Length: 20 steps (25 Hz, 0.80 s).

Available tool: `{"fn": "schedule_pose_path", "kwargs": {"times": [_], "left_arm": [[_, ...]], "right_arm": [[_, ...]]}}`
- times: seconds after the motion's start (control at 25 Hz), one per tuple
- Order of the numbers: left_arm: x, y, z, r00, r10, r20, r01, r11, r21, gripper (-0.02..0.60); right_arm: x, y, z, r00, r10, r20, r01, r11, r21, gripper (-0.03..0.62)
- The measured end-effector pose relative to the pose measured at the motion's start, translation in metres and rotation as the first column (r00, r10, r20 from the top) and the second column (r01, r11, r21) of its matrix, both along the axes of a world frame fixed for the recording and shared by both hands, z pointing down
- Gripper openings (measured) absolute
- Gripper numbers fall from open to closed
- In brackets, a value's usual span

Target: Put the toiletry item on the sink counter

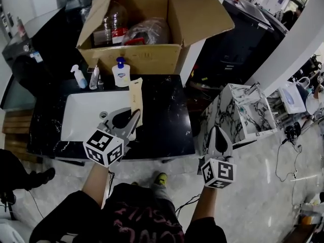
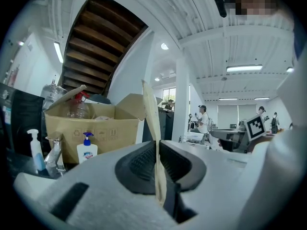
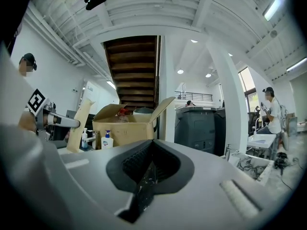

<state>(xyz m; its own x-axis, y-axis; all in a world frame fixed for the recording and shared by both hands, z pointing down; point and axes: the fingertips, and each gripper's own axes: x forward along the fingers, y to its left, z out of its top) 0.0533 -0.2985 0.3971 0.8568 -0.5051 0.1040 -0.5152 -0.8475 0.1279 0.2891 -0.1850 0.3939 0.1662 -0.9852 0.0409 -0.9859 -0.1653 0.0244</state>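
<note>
**A:** Where is the toiletry item (image 1: pixel 135 99) at this moment?

**B:** It is in the left hand-held gripper (image 1: pixel 133 118). The jaws are pressed together on its lower end. The flat beige pack stands out of them, over the place where the white sink (image 1: pixel 83 116) meets the black marble desk (image 1: pixel 167 116). I cannot tell whether its far end touches the desk.

**A:** Why is it held by the end?

**B:** I think it is so that the long flat side can be laid on the bare marble to the right of the basin, which looks free. Pinched across its thin faces, it should not slip.

**A:** And the other one?

**B:** The right hand-held gripper (image 1: pixel 217 131) has its jaws closed with nothing between them. It hangs beside the desk, over the pale floor (image 1: pixel 253 186), probably to be out of the way.

**A:** What more is on the desk?

**B:** At the back there are a pump bottle (image 1: pixel 120 74), a spray bottle (image 1: pixel 78 77) and the tap (image 1: pixel 94 78), all in front of an open cardboard box (image 1: pixel 136 57). The room is a big bright hall with a dark staircase (image 3: pixel 132 71) and white columns.
</note>
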Motion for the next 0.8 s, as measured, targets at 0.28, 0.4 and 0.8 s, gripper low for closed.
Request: {"fn": "schedule_pose_path", "kwargs": {"times": [0.28,0.4,0.8], "left_arm": [[0.032,-0.019,0.000,0.997,-0.075,0.021,0.075,0.997,0.004,0.029],[0.044,-0.024,0.000,0.994,-0.107,0.035,0.107,0.994,0.004,0.029],[0.065,-0.041,-0.013,0.976,-0.210,0.050,0.209,0.978,0.022,0.029]], "right_arm": [[0.036,-0.040,0.007,0.995,-0.095,0.009,0.095,0.995,0.003,0.012],[0.049,-0.055,0.009,0.991,-0.133,0.016,0.133,0.991,0.002,0.012],[0.079,-0.098,-0.002,0.970,-0.243,0.033,0.242,0.970,0.025,0.012]]}}
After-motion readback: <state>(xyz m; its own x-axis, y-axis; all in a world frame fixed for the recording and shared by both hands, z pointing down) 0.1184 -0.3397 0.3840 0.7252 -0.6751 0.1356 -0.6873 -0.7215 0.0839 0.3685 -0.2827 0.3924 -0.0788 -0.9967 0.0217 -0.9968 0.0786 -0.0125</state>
